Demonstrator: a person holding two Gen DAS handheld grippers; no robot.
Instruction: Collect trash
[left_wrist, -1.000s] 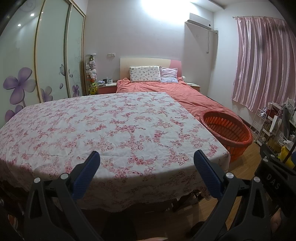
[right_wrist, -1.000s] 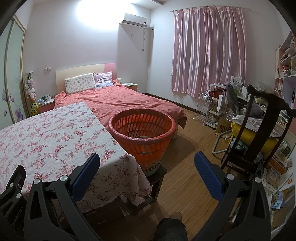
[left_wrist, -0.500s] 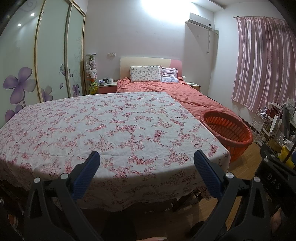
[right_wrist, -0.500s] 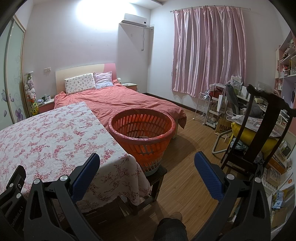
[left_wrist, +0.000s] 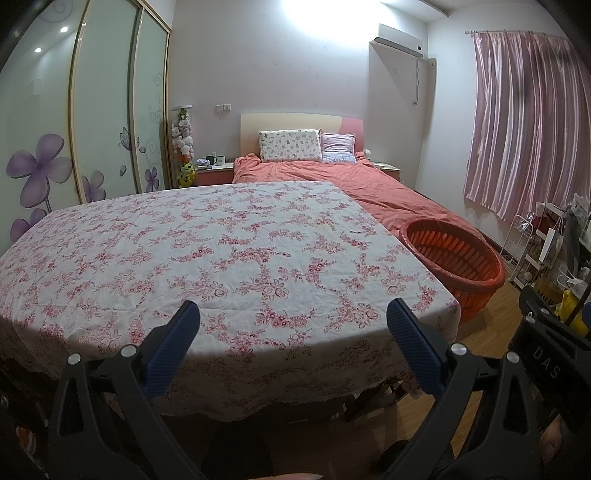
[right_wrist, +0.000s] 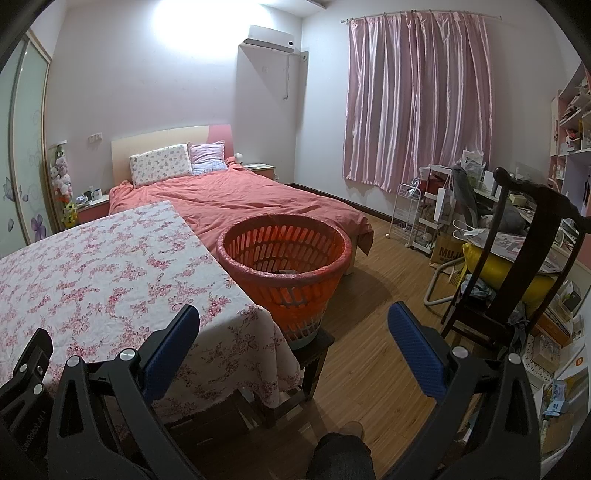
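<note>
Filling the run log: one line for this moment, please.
left gripper: open, empty | right gripper: open, empty | orange basket: beside table

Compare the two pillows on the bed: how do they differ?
The floral pillow is white with a small scattered print; the striped pillow is pale pink-lilac with stripes. The floral pillow looks wider and is fully visible, while the striped pillow looks narrower and sits partly tucked behind its edge. Both lean against the headboard at the top of the red bedspread.
</note>
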